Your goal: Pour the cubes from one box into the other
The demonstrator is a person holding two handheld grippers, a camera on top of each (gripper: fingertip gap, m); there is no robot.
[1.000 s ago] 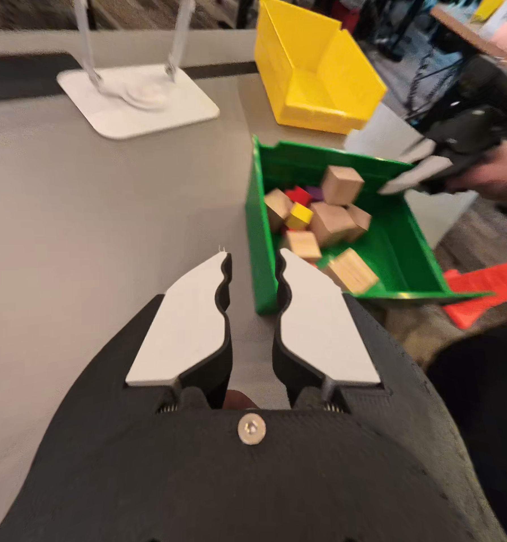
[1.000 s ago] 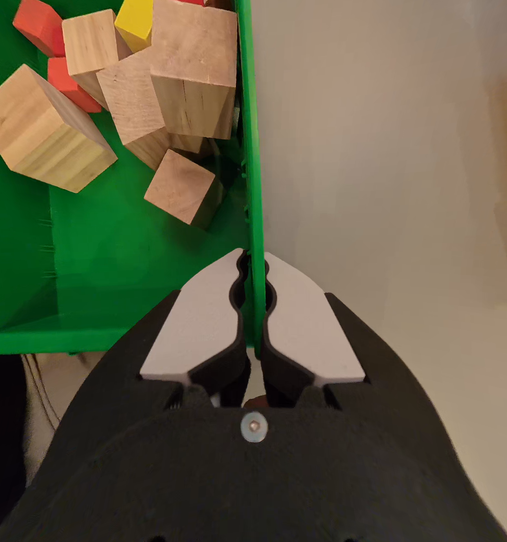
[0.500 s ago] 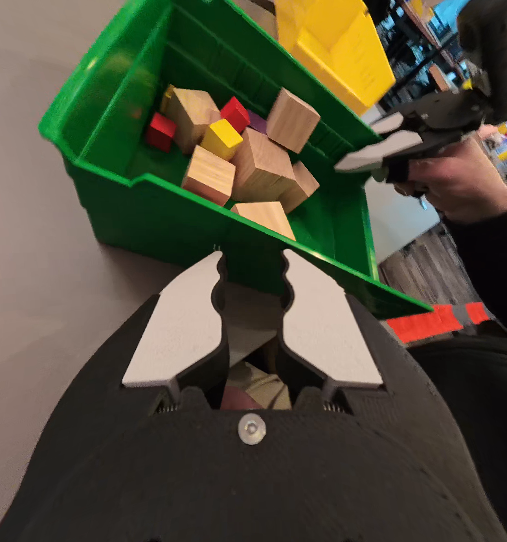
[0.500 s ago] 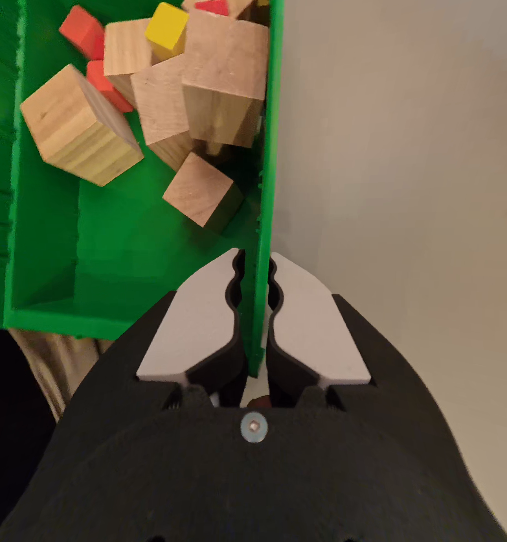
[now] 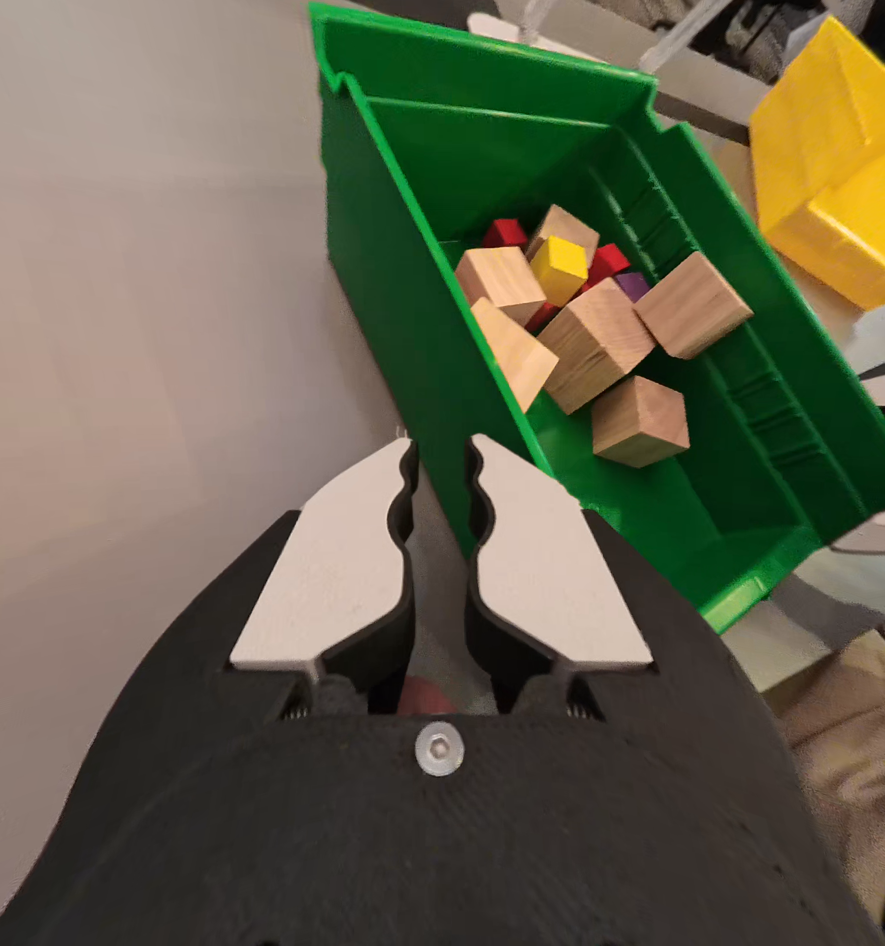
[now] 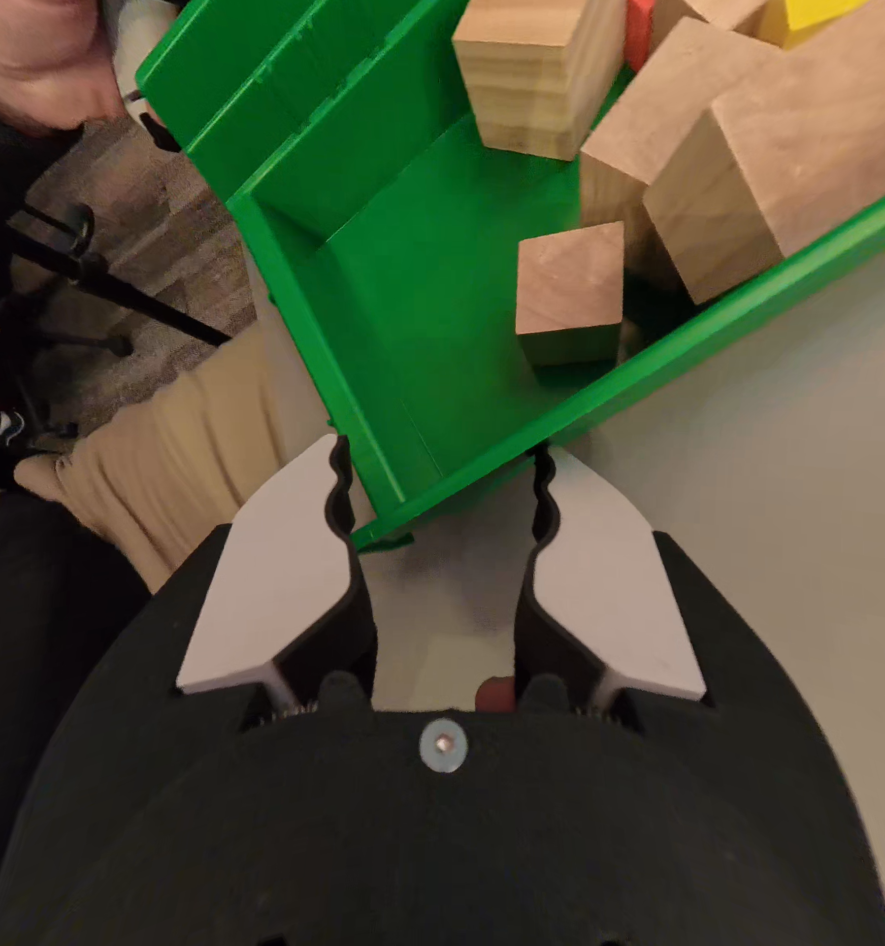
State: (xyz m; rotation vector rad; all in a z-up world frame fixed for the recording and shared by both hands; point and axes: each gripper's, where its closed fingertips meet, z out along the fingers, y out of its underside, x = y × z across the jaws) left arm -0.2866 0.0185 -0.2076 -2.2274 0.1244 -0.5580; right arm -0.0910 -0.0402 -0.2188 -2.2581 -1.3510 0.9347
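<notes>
The green box (image 5: 481,128) sits on the grey table with several wooden and coloured cubes (image 5: 593,348) piled in its middle. My left gripper (image 5: 440,445) is open with a narrow gap, close against the outside of the box's long wall and holding nothing. My right gripper (image 6: 441,445) is wide open, with the near corner of the green box (image 6: 404,307) between its fingers, which do not clamp it. Wooden cubes (image 6: 568,292) lie just beyond that corner. The empty yellow box (image 5: 839,179) stands past the green one, at the upper right.
A white stand base (image 5: 501,25) lies behind the green box. The table edge runs by the box's near end, with beige cloth (image 6: 174,435) and floor with black tripod legs (image 6: 97,286) below. A person's hand (image 6: 31,56) shows at the upper left.
My right gripper has opened and let go of the green box's wall. The box has turned in both views. My left gripper has swung round to the box's long side.
</notes>
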